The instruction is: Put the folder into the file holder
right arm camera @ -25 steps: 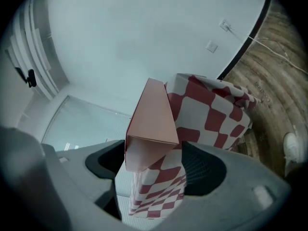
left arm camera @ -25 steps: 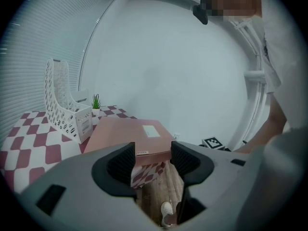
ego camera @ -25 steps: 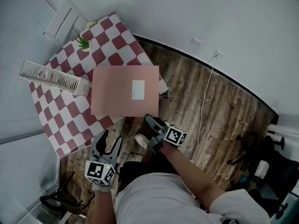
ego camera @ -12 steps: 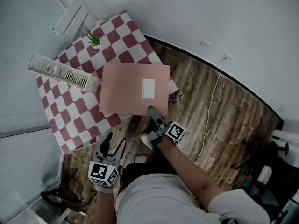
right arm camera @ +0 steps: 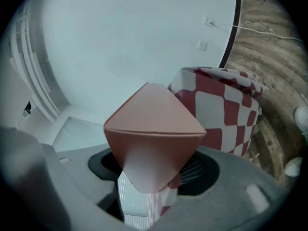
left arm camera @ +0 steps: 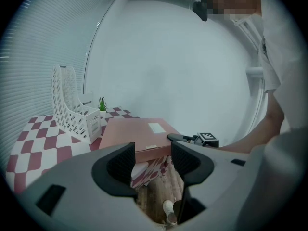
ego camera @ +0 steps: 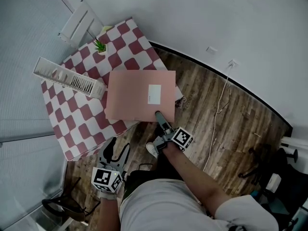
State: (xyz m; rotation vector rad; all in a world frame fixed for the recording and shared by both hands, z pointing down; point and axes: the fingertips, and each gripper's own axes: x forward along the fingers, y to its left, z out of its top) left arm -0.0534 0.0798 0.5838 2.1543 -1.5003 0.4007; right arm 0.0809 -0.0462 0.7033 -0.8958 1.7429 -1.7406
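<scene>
Head view, looking steeply down: a pink folder (ego camera: 137, 97) is being held flat over the near right corner of a table (ego camera: 72, 124) that is covered in a red and white checked cloth. The folder's near edge is being clamped by the right gripper (ego camera: 159, 115). In the right gripper view, one corner of the folder is being pinched between the two closed jaws and is filling the middle of the picture. Whether the folder is being rested on the table or lifted just above it cannot be told. A white label (ego camera: 154, 94) is being shown on the folder's upper face.

A white perforated file holder (ego camera: 67, 78) is being seen standing on the table just to the left of the folder, with the folder lying outside it. A small green plant (ego camera: 100, 45) is being seen at the far side of the table, well apart from the folder.

The left gripper (ego camera: 119, 146) is being held lower in the picture, off the table and over the wooden floor (ego camera: 226, 129). In the left gripper view its jaws are being kept apart with nothing between them, and the folder and the file holder are being seen beyond them. A shoe (ego camera: 152, 149) is being seen on the floor between the two grippers.
</scene>
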